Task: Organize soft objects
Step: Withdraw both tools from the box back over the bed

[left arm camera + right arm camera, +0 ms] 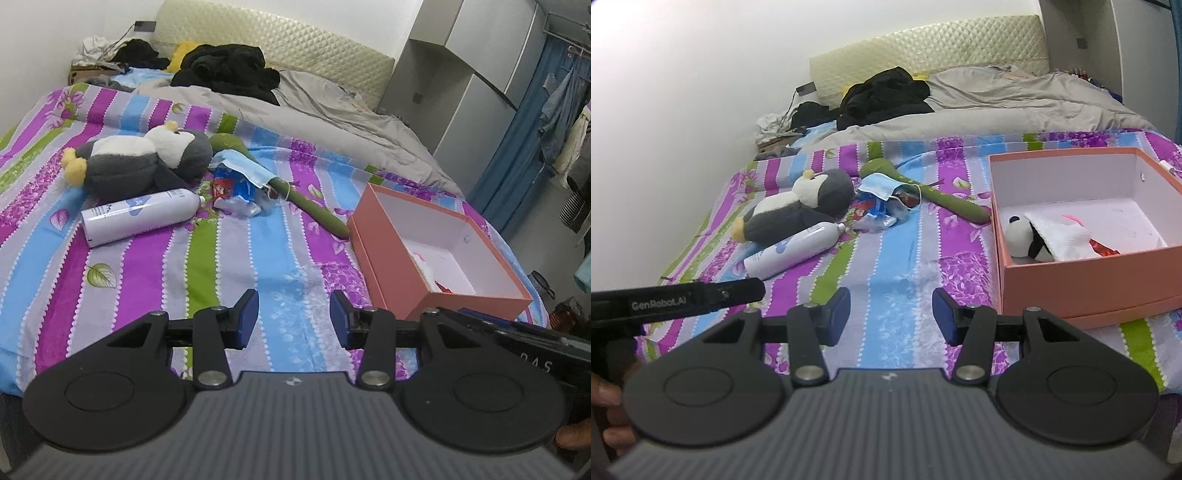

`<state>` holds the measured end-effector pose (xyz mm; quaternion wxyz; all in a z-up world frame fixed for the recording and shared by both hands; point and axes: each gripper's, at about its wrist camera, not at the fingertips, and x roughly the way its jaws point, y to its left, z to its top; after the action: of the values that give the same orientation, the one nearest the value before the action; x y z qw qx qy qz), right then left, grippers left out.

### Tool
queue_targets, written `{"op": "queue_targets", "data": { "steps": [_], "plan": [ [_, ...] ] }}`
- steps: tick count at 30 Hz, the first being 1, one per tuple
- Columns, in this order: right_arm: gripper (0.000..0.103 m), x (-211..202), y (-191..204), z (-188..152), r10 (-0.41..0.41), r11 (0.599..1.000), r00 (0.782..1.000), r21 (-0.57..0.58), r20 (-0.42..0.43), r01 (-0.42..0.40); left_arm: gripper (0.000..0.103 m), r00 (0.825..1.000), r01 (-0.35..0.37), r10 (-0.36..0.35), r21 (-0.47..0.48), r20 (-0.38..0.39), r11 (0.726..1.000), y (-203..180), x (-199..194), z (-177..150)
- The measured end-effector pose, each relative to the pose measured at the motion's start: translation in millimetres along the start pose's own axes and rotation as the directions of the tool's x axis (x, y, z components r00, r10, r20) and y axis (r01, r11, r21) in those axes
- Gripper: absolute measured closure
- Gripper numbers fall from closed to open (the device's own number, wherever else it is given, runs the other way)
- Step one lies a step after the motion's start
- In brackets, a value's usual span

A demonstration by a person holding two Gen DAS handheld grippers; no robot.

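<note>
A grey and white penguin plush (144, 158) (798, 210) lies on the striped bedspread. Beside it lie a blue face mask (245, 168) (879, 186), a green soft stick (314, 206) (934, 194) and crumpled wrappers (236, 194) (875, 216). An open pink box (406, 273) (1089, 280) stands to the right; it holds a small panda plush (1023, 236) and a white cloth (1063, 236). My left gripper (294, 319) and right gripper (891, 317) are both open and empty, low over the bed's near edge, well short of the objects.
A white spray bottle (140, 216) (794, 251) lies in front of the penguin. A grey duvet (332, 118) and black clothes (229, 68) cover the far end of the bed. A wardrobe (461, 92) and hanging clothes (561, 110) stand on the right.
</note>
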<state>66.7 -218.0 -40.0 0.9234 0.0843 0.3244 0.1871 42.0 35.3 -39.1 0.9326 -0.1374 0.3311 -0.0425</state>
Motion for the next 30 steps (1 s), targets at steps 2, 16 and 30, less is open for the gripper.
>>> {"op": "queue_targets", "data": {
  "steps": [2,16,30],
  "plan": [
    [0.051,6.1,0.6,0.0,0.004,1.0,1.0,0.0,-0.009,-0.004,0.055,1.0,0.002,-0.002,-0.006,0.009,1.0,4.1,2.7,-1.6],
    [0.051,64.4,-1.2,23.4,0.029,1.0,0.999,-0.005,-0.041,-0.029,0.055,1.0,-0.013,0.013,-0.045,-0.001,0.999,34.9,72.7,7.6],
    [0.051,127.8,-5.7,35.3,0.04,0.999,0.997,-0.001,-0.06,-0.041,0.054,1.0,-0.023,0.023,-0.069,0.0,0.997,67.5,146.6,23.9]
  ]
}}
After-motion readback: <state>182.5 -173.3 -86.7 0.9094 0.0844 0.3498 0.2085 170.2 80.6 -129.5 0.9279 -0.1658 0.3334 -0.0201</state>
